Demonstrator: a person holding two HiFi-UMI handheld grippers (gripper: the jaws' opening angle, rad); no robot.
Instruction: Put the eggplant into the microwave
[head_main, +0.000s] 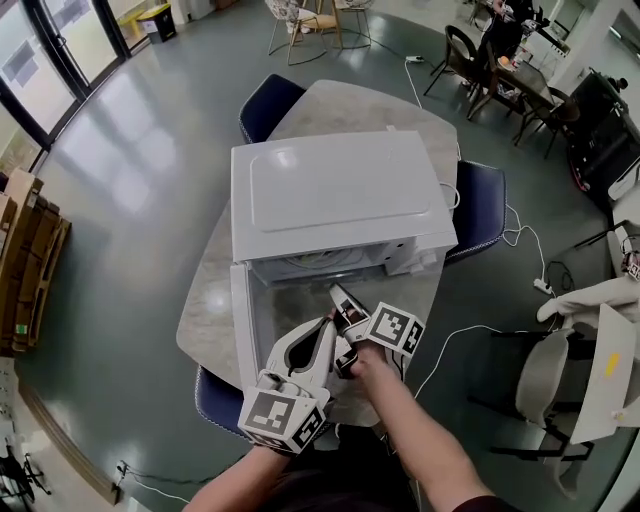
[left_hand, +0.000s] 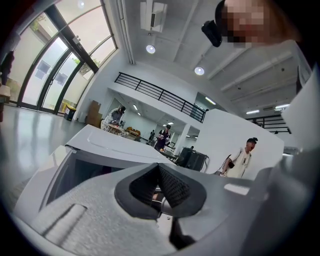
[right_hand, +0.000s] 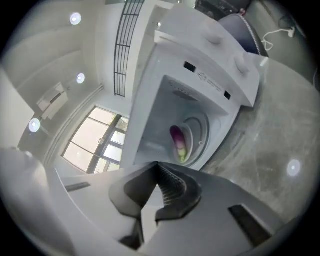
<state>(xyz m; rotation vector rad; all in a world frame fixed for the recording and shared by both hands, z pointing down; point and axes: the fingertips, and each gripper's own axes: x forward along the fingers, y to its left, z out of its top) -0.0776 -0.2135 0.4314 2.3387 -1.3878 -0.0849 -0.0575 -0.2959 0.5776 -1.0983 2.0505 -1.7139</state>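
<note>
The white microwave stands on the table with its door swung open to the left. In the right gripper view a purple eggplant with a green end lies on the turntable plate inside the cavity. From the head view the eggplant is hidden under the microwave's top. My right gripper hangs just outside the opening, shut with nothing in it. My left gripper is beside it, slightly nearer me, jaws also shut and empty, pointing at the microwave.
The microwave fills most of the small marble table. Blue chairs stand around it. A white cable trails on the floor to the right. A person stands in the distance.
</note>
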